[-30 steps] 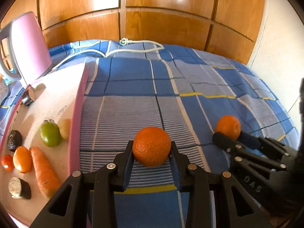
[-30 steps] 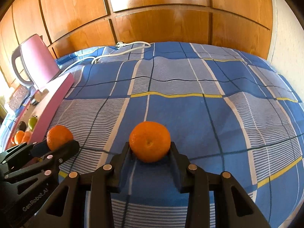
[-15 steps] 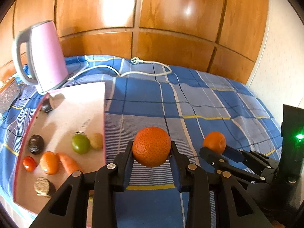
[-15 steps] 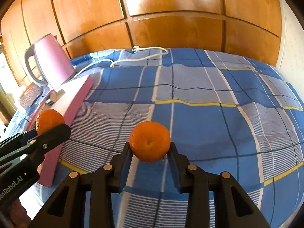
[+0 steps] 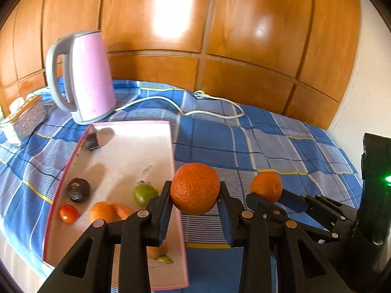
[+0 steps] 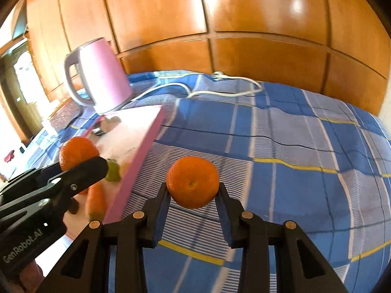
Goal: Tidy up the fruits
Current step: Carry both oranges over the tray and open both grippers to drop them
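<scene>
My left gripper [image 5: 195, 193] is shut on an orange [image 5: 195, 188] and holds it in the air over the right edge of the pink tray [image 5: 127, 151]. My right gripper [image 6: 192, 190] is shut on a second orange [image 6: 192, 183], held above the blue checked cloth [image 6: 293, 141] just right of the tray [image 6: 146, 136]. The right gripper's orange [image 5: 266, 186] shows in the left wrist view; the left gripper's orange [image 6: 78, 152] shows in the right wrist view. On the tray lie a green fruit [image 5: 144, 194], a small orange fruit [image 5: 101, 211], a carrot [image 5: 123, 211], a red tomato [image 5: 68, 213] and a dark fruit [image 5: 78, 190].
A pink kettle [image 5: 83, 78] stands behind the tray, its white cord [image 5: 212, 105] trailing across the cloth. A silver box [image 5: 27, 117] lies at the far left. A small dark object [image 5: 91, 142] sits at the tray's far corner. Wooden panels [image 5: 195, 36] close the back.
Both grippers, each still holding its orange, have risen and swung left toward the tray. The left gripper's orange now hangs over the tray's right edge.
</scene>
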Tool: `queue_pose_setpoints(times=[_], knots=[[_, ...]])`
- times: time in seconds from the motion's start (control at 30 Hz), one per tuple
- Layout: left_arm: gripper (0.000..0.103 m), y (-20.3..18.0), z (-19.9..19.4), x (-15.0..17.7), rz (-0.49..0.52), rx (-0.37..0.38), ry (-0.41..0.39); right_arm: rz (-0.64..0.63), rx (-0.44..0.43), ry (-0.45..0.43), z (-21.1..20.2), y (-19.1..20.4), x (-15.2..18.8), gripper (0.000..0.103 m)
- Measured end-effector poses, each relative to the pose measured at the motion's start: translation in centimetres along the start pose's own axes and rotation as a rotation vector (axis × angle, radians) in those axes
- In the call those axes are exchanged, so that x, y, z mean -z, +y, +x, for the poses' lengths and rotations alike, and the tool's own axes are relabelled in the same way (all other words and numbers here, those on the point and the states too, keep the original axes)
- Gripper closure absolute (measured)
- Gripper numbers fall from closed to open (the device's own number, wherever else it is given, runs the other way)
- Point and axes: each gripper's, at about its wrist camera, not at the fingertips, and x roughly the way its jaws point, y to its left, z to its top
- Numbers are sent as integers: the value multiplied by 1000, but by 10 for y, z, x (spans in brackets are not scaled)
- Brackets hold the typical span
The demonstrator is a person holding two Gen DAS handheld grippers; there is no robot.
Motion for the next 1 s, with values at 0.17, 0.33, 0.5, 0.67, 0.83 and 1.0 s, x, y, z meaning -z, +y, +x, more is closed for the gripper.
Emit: queue_pose_setpoints(times=[0.17,0.33,0.5,0.67,0.83,1.0], knots=[[68,18,1,0,-38,-28,8,-27,-31,11,5,16,-6,65],[68,34,3,1,-68,-48,14,-53,-50,31,12,28,-7,65],[68,55,2,1,-108,-72,15,-89,-80,45,18,41,-13,65],[68,93,-3,-3,-196,-124,4,-133,-112,48,25,59,-23,65],[68,134,-7,-3,-292,-166,1,-151,-148,50,34,75,-34,65],[68,155,-9,1,-344,-169,0,-158,-180,75,52,91,-46,65]])
